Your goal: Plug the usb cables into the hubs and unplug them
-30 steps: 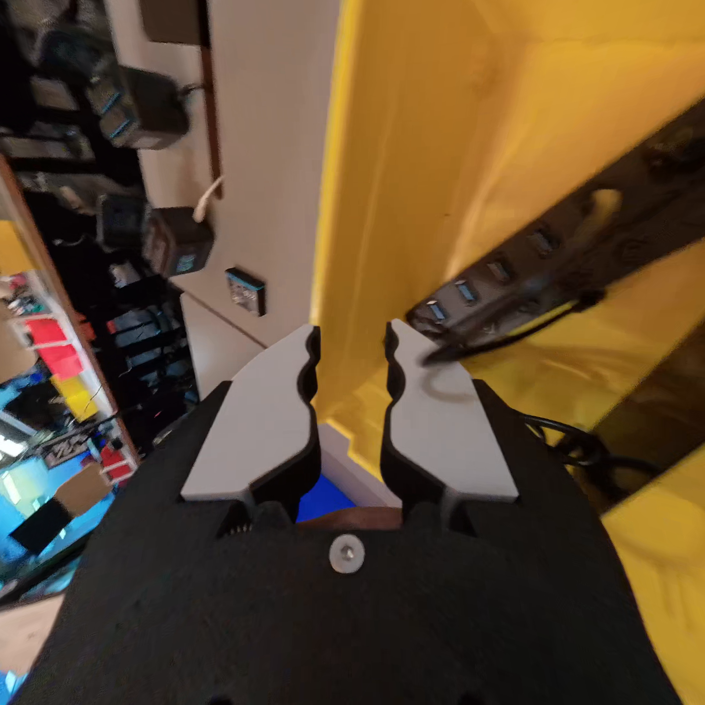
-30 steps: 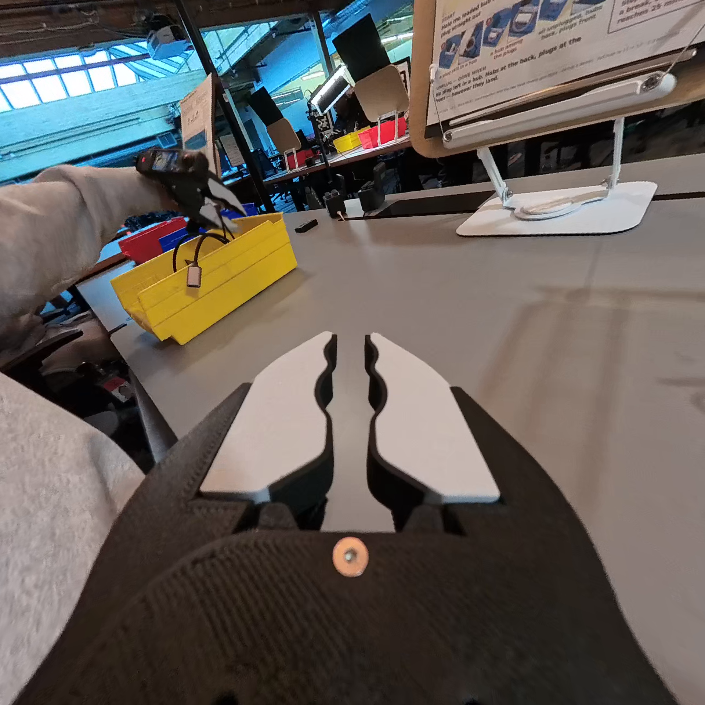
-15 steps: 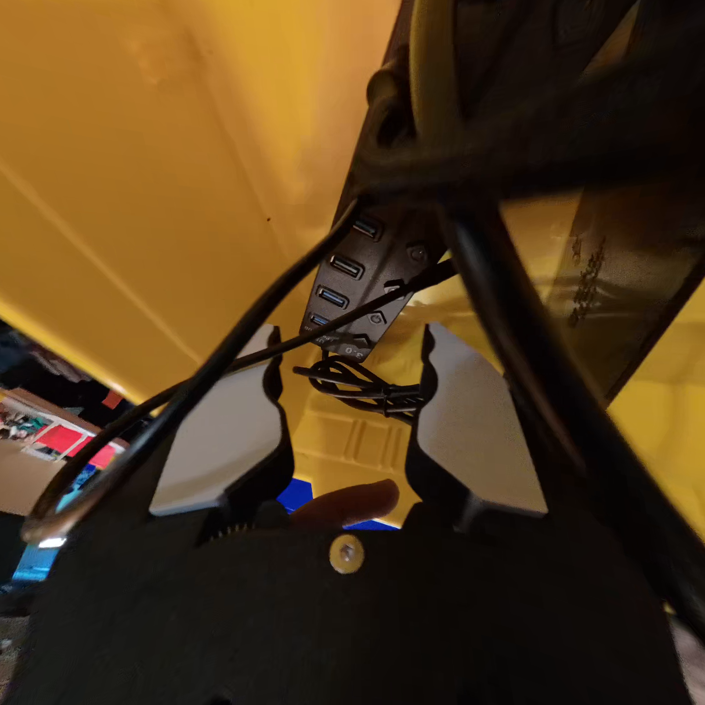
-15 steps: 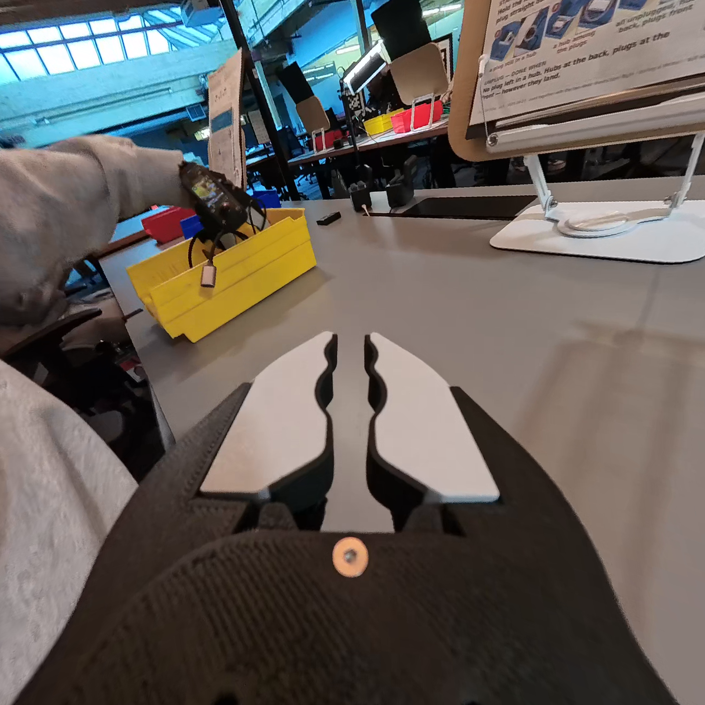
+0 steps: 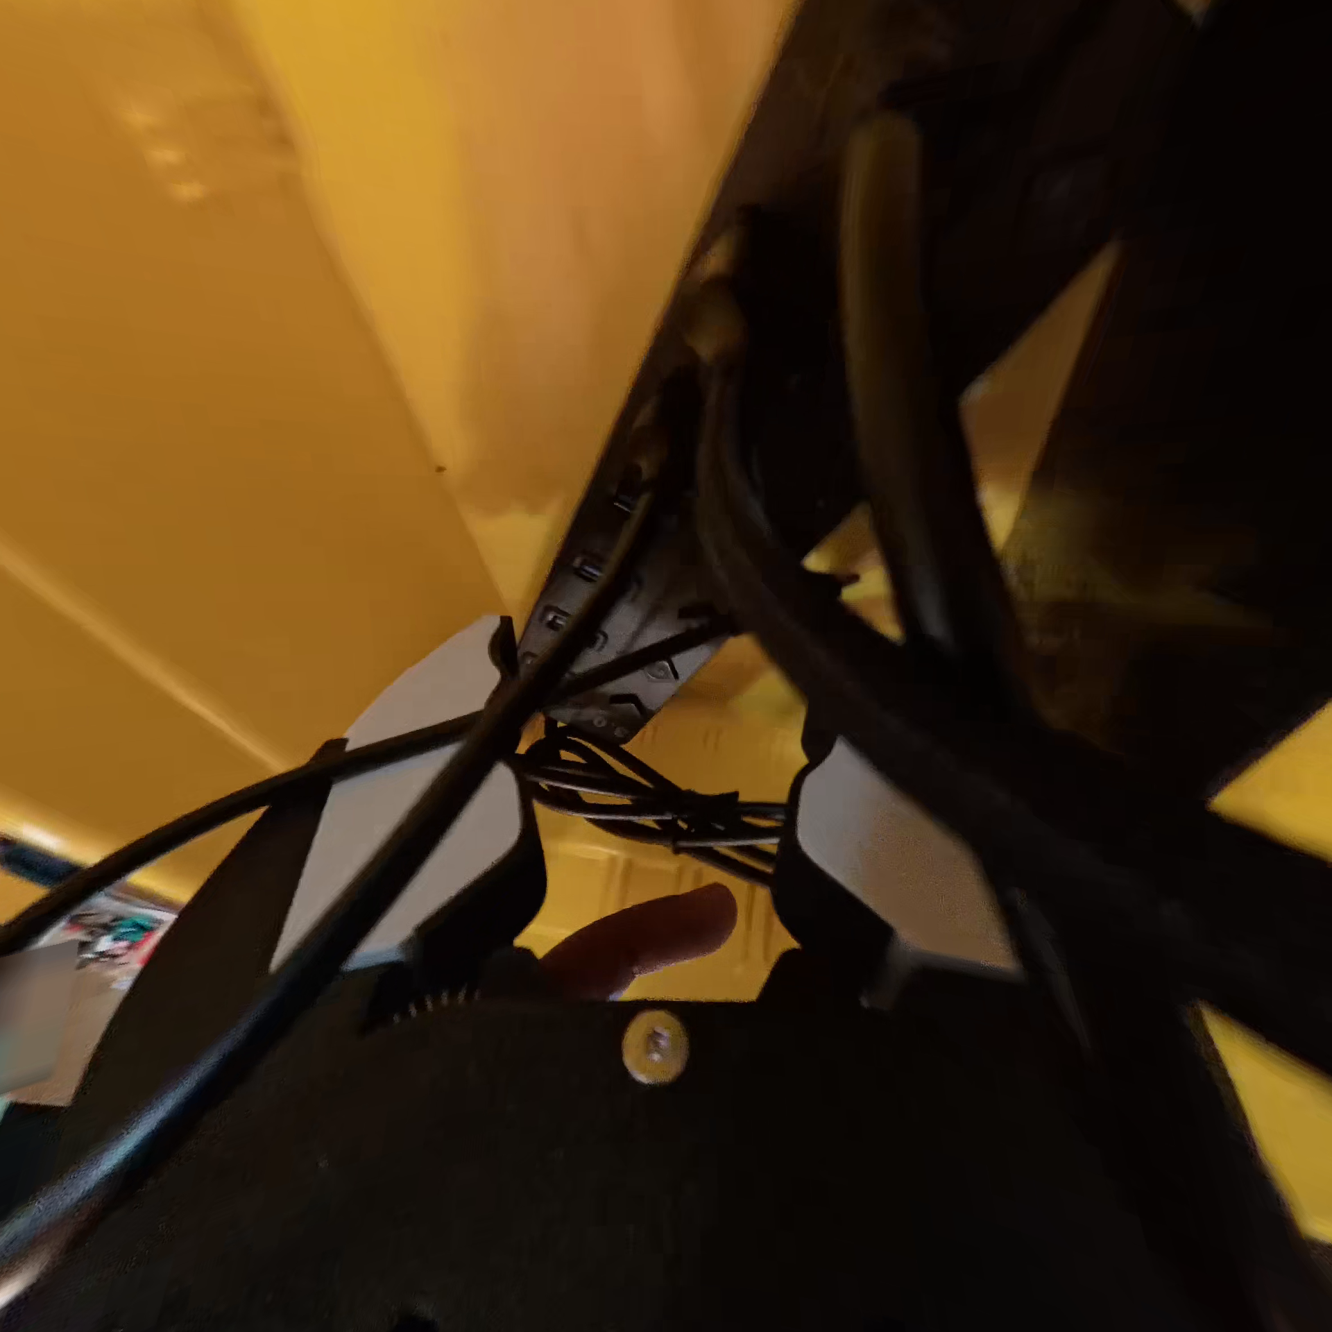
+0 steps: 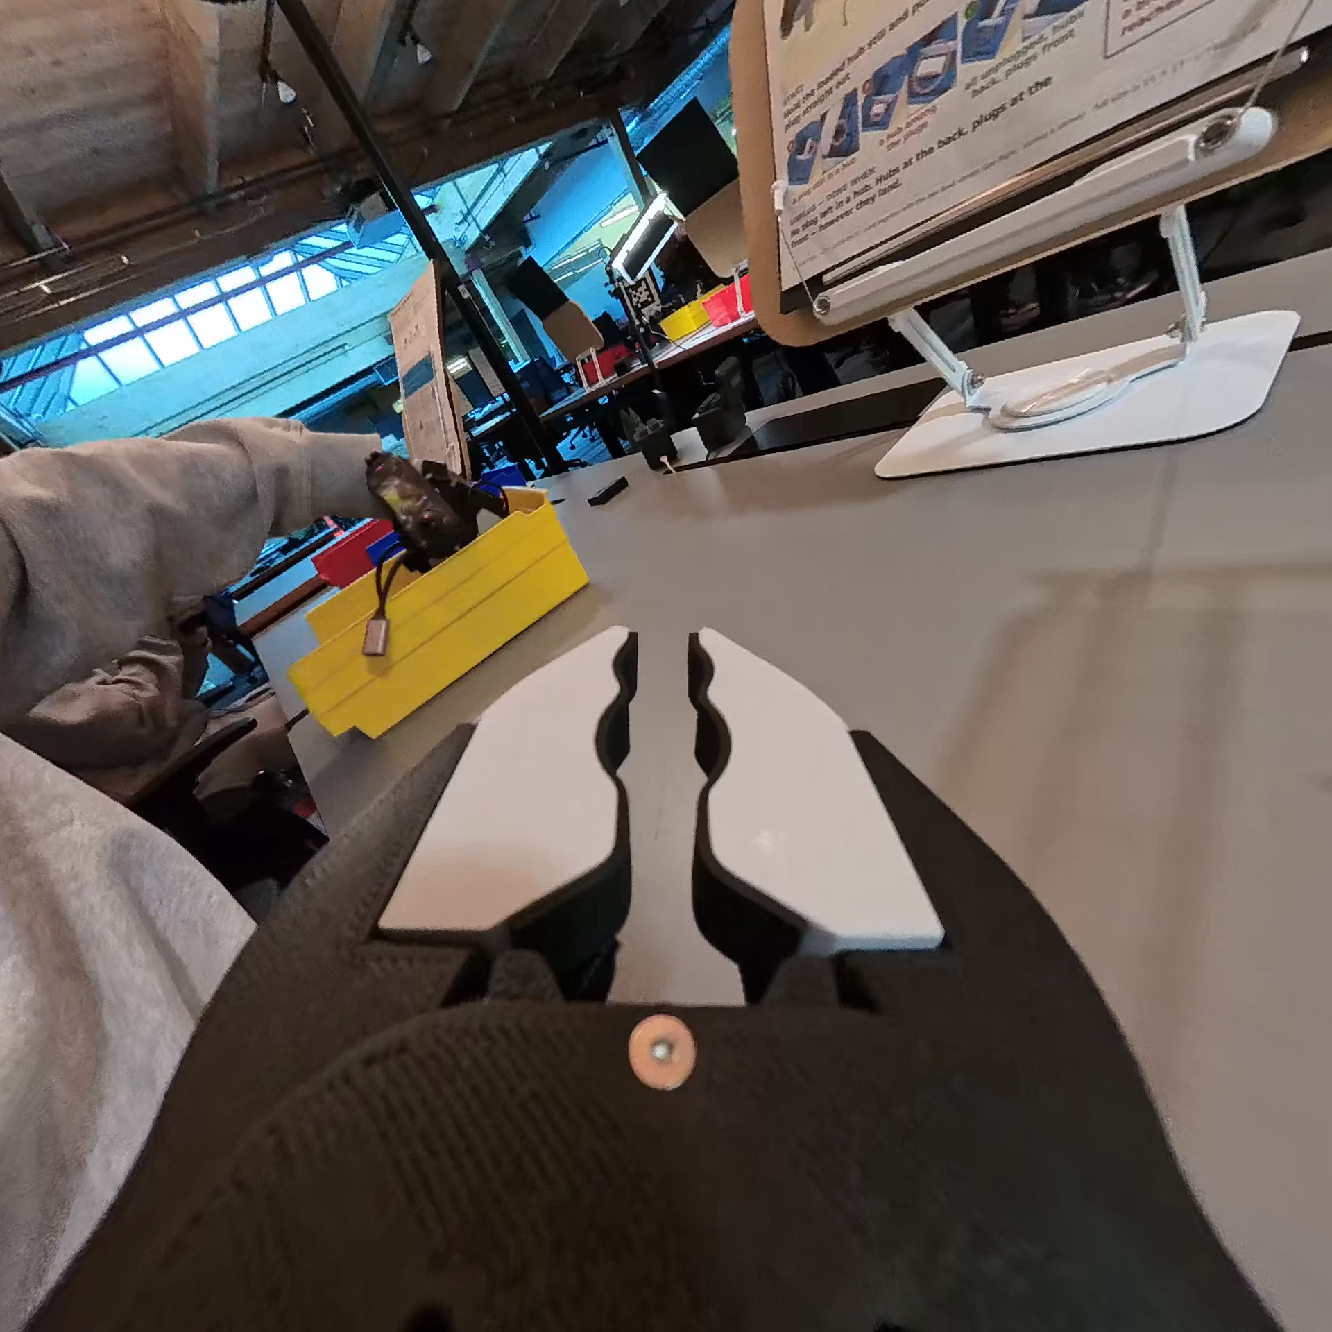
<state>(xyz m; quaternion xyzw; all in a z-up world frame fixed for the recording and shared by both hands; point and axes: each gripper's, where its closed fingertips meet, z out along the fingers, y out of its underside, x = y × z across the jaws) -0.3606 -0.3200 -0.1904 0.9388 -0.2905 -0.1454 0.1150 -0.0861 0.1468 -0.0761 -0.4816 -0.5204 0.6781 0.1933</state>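
Note:
My left gripper (image 5: 656,692) is open wide inside the yellow bin (image 5: 216,432). A black USB hub (image 5: 620,641) lies just past its fingertips, and a tied bundle of black cable (image 5: 649,800) sits between the jaws, untouched. Loose black cables (image 5: 403,786) cross over the left finger. In the right wrist view the left gripper (image 6: 425,512), held by a grey-sleeved arm, dips into the yellow bin (image 6: 468,634). A cable with a silver plug (image 6: 375,638) hangs over the bin's side. My right gripper (image 6: 662,638) is empty above the grey table (image 6: 937,649), its jaws a narrow gap apart.
A white stand (image 6: 1081,389) carrying an instruction board stands at the table's back right. Small black items (image 6: 605,491) and black blocks (image 6: 721,418) lie farther back. Red and blue bins (image 6: 353,555) sit behind the yellow one. A person's fingertip (image 5: 649,930) shows under the left gripper.
My left gripper has gone from the bin's rim down into the bin and opened wider, and the hub and cables are now close in front. My right gripper has tilted up slightly, its gap unchanged.

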